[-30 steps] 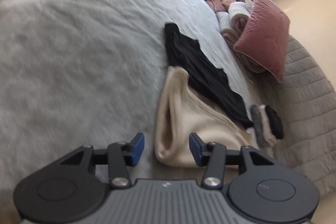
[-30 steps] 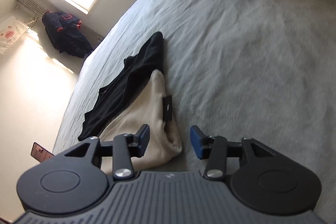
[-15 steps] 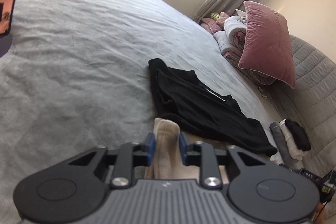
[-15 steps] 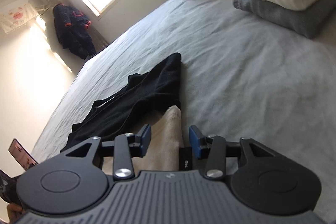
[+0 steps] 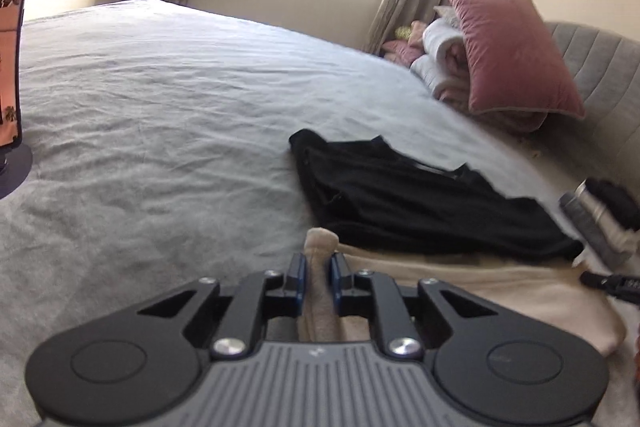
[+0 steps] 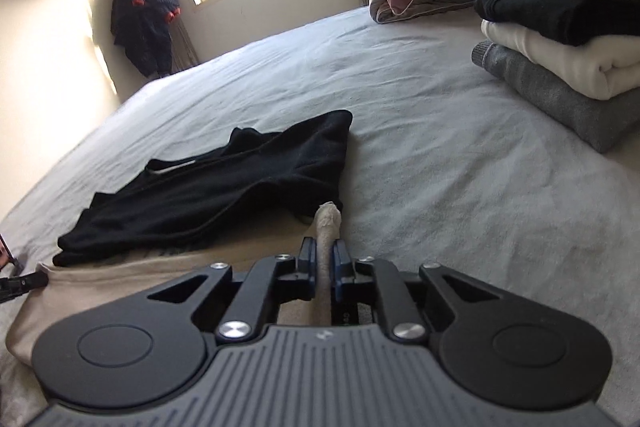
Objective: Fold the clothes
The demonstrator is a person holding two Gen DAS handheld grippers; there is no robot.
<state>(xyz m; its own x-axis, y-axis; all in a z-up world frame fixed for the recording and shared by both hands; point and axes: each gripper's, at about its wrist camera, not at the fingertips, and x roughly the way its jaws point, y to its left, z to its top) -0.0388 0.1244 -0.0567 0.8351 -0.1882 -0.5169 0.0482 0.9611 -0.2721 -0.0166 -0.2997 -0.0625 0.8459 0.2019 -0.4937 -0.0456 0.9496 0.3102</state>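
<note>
Both hand-held grippers, left (image 5: 317,277) and right (image 6: 324,269), pinch beige garment (image 5: 500,291); black garment (image 6: 224,187) overlaps its far edge; folded stack (image 6: 568,67) right; bed (image 5: 160,115) bare left.

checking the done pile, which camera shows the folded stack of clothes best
The right wrist view: the folded stack sits large and sharp at right, with grey, cream and black layers distinct. The left wrist view catches only a blurred sliver of it at the right edge.

Beige garment (image 5: 500,291); black garment (image 6: 224,195); pink pillow (image 5: 516,51).
</note>
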